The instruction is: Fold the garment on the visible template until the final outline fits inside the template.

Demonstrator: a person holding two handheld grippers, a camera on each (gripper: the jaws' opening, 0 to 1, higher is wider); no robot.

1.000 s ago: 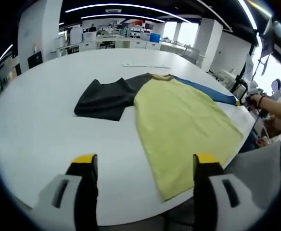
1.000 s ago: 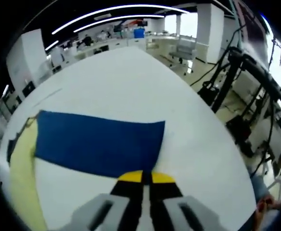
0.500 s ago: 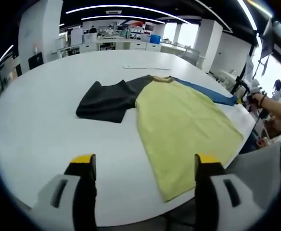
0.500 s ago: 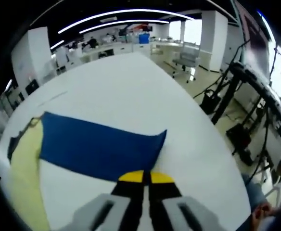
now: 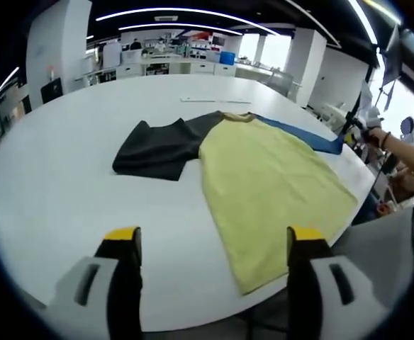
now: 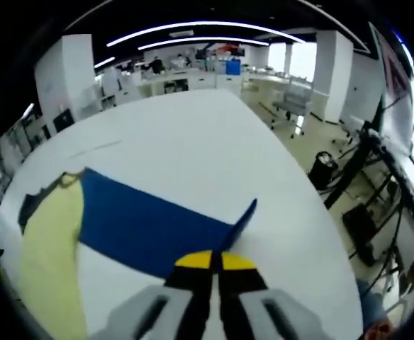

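A T-shirt with a yellow body (image 5: 271,177), a dark grey sleeve (image 5: 157,145) and a blue sleeve (image 5: 303,134) lies spread on the white round table (image 5: 65,170). In the left gripper view my left gripper (image 5: 212,241) hangs open over the near table edge, short of the shirt's hem. My right gripper (image 6: 215,261) is shut on the blue sleeve (image 6: 150,227) at its cuff, whose corner is lifted off the table. The yellow body (image 6: 47,262) lies to the left in the right gripper view. In the left gripper view the right gripper (image 5: 354,129) is at the far right, held by a hand.
A person's hand and arm (image 5: 398,152) reach in at the right of the left gripper view. Beyond the table stand office desks, chairs (image 6: 292,99) and black stands (image 6: 377,177). A thin strip (image 5: 214,98) lies on the table behind the shirt.
My right gripper has raised the blue sleeve's cuff, so its corner now stands up off the table. The left gripper has stayed put and open.
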